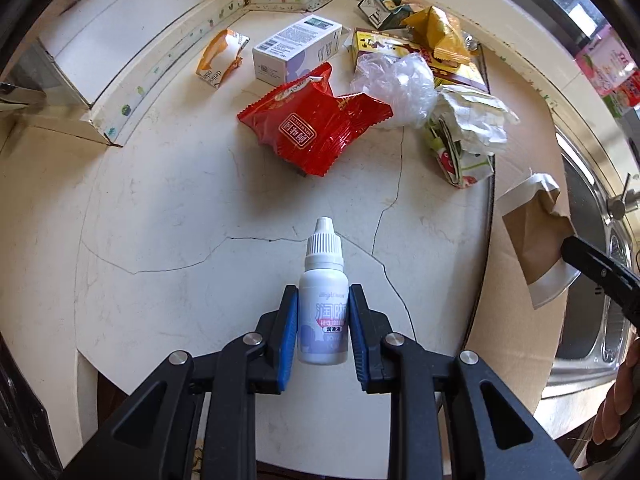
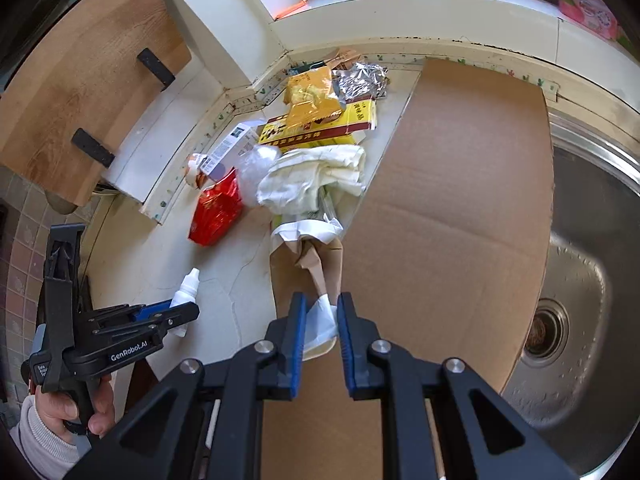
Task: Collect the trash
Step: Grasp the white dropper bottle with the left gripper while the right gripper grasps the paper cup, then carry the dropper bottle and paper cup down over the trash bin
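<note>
Dropper bottle (image 1: 323,300): nearest our left lens, we see it clamped by its body between the pads of our left gripper (image 1: 323,320), long axis running straight out along the fingers, white cap leading, lifted clear of the cracked counter (image 1: 168,208).

Left jaws: clenched on the bottle, blue pads pressing both flanks of its label.

Crushed paper cup (image 2: 320,280): pinched at its white rim by our right gripper (image 2: 322,316), brown body trailing away from the fingers over the cardboard sheet (image 2: 460,220).

Right jaws: nearly shut, squeezing the flattened rim.

Key relation: both pieces already sit inside our jaws, so we judge the coming move depends on where the bin lies; we see no bin in either view and cannot tell its direction.

Remaining trash, left to right in the left view: orange-and-white wrapper (image 1: 220,58), white carton (image 1: 298,48), red snack bag (image 1: 316,120), clear plastic wad (image 1: 396,84), crumpled paper (image 1: 472,120), with a yellow packet (image 1: 440,32) behind.

In the way: the pile lies well ahead of both grippers; the sink (image 2: 580,280) sits just right of the cardboard, so we would carry the cup wide of it.
</note>
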The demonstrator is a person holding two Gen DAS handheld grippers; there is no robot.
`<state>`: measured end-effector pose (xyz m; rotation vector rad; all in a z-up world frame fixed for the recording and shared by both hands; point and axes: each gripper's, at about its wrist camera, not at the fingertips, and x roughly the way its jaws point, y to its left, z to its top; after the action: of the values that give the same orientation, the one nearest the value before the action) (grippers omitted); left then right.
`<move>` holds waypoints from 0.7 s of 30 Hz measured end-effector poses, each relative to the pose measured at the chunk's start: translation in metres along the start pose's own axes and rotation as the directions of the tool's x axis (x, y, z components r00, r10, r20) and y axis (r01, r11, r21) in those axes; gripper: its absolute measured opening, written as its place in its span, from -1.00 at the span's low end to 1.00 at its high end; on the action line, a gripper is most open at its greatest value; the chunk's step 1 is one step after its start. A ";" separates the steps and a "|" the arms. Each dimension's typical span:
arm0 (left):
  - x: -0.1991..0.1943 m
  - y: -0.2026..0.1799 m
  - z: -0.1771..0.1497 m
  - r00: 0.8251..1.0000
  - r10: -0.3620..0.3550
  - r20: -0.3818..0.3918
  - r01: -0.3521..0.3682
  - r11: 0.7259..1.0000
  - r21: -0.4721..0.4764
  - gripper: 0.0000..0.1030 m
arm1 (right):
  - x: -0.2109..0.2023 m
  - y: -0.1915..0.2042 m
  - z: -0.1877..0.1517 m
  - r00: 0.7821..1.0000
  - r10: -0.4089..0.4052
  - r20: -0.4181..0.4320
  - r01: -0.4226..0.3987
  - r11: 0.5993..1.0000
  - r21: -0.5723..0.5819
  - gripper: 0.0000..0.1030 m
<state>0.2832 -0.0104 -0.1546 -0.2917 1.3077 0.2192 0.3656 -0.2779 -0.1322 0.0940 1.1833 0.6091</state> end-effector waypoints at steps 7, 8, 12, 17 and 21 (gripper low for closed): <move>-0.025 0.019 -0.021 0.998 -0.058 0.024 0.056 0.997 0.054 -0.57 | -0.017 0.032 -0.037 0.999 -0.012 0.030 0.011 0.999 0.030 -0.72; -0.029 0.023 -0.025 0.998 -0.065 0.026 0.063 0.996 0.065 -0.57 | -0.019 0.037 -0.042 0.999 -0.015 0.034 0.014 0.999 0.031 -0.72; -0.047 0.034 -0.044 0.994 -0.108 0.029 0.104 0.988 0.113 -0.57 | -0.026 0.064 -0.066 0.998 -0.039 0.059 0.036 0.998 0.041 -0.72; -0.069 0.048 -0.068 0.983 -0.177 0.043 0.168 0.972 0.167 -0.57 | -0.035 0.101 -0.099 0.994 -0.050 0.097 0.043 0.996 0.073 -0.73; -0.077 0.059 -0.088 0.977 -0.211 0.040 0.198 0.956 0.216 -0.57 | -0.039 0.133 -0.126 0.991 -0.059 0.117 0.048 0.995 0.088 -0.73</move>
<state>0.1641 0.0167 -0.1055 -0.2352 1.2171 -0.0861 0.1921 -0.2163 -0.0989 0.1679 1.0926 0.4993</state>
